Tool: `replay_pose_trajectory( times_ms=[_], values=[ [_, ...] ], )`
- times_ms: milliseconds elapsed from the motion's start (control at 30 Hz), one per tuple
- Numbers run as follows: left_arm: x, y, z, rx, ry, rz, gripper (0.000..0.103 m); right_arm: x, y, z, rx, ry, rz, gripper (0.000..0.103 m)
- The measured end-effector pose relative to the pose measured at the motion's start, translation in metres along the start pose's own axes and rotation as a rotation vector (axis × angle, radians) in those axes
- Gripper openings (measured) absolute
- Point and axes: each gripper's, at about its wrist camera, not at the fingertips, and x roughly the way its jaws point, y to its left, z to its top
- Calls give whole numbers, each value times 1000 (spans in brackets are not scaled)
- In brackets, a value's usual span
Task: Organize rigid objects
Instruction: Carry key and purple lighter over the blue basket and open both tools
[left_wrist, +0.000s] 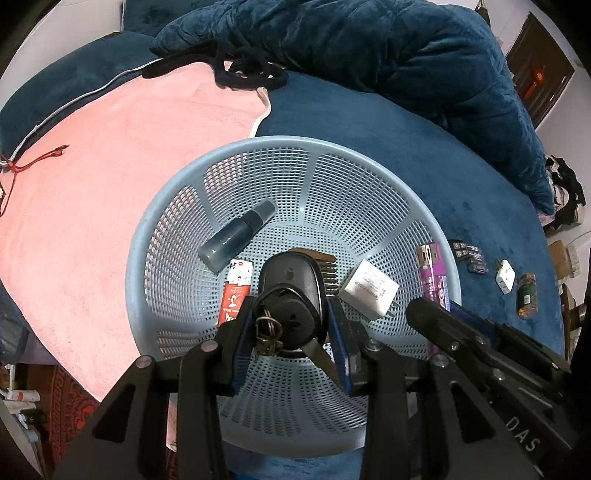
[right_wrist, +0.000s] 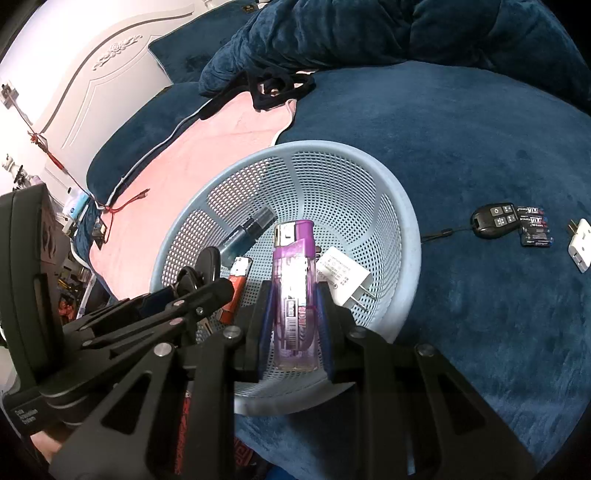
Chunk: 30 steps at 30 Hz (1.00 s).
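Note:
A light blue mesh basket (left_wrist: 369, 162) (right_wrist: 402, 206) sits on the dark blue bed. Inside lie a teal spray bottle (left_wrist: 236, 236) (right_wrist: 251, 229), a red lighter (left_wrist: 234, 291) (right_wrist: 236, 284) and a white charger plug (left_wrist: 369, 291) (right_wrist: 341, 275). My left gripper (left_wrist: 290, 314) is shut on a black car key with key ring (left_wrist: 290, 295), held over the basket; it also shows in the right wrist view (right_wrist: 207, 266). My right gripper (right_wrist: 295, 295) is shut on a purple lighter (right_wrist: 295, 288) (left_wrist: 430, 273), held above the basket's near rim.
On the blue cover right of the basket lie a black remote fob (right_wrist: 493, 219) (left_wrist: 460, 249), a battery pack (right_wrist: 535, 230) (left_wrist: 478, 260), a white adapter (right_wrist: 580, 247) (left_wrist: 506, 277) and a small dark jar (left_wrist: 526, 295). A pink towel (left_wrist: 110, 177) lies left; a bunched blue quilt (left_wrist: 369, 44) behind.

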Motion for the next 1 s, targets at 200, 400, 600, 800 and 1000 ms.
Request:
replay_pose_trajectory(
  times_ms=[200, 400, 600, 800, 1000],
  values=[
    [0, 0, 0, 0, -2, 3, 38, 0, 1, -1, -1, 3, 3, 23],
    [0, 1, 0, -1, -3, 6, 38, 0, 2, -2, -2, 5, 5, 23],
    [-1, 5, 1, -14, -7, 19, 39, 0, 2, -1, 3, 8, 9, 23],
    [-4, 9, 2, -41, -23, 51, 69, -2, -1, 1, 31, -7, 3, 29],
    [-9, 15, 7, -70, -47, 111, 99, -8, -8, 3, 69, -48, -2, 63]
  ],
)
